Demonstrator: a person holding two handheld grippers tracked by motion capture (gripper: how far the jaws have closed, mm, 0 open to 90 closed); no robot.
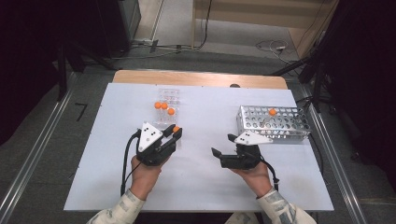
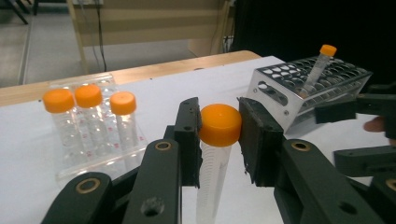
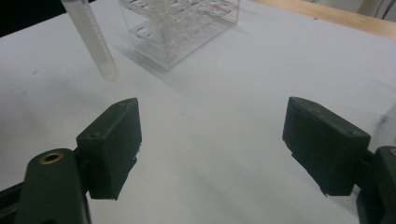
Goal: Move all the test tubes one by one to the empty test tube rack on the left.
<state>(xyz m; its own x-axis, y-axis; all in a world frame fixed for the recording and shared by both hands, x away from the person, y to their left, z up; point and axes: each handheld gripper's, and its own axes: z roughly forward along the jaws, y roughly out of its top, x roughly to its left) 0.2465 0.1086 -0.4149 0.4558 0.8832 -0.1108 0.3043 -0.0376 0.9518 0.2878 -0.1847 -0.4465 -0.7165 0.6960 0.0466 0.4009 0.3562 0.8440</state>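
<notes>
One tube (image 2: 212,158) hangs by its orange cap in our clenched left gripper (image 1: 175,132); it could swing into the metal rack (image 1: 299,126). Our right gripper (image 3: 210,154) gapes, grasping nothing

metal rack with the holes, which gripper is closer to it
Right. The right gripper sits open just in front of the metal rack; the left gripper, shut on an orange-capped tube, is farther off by the clear rack.
</notes>
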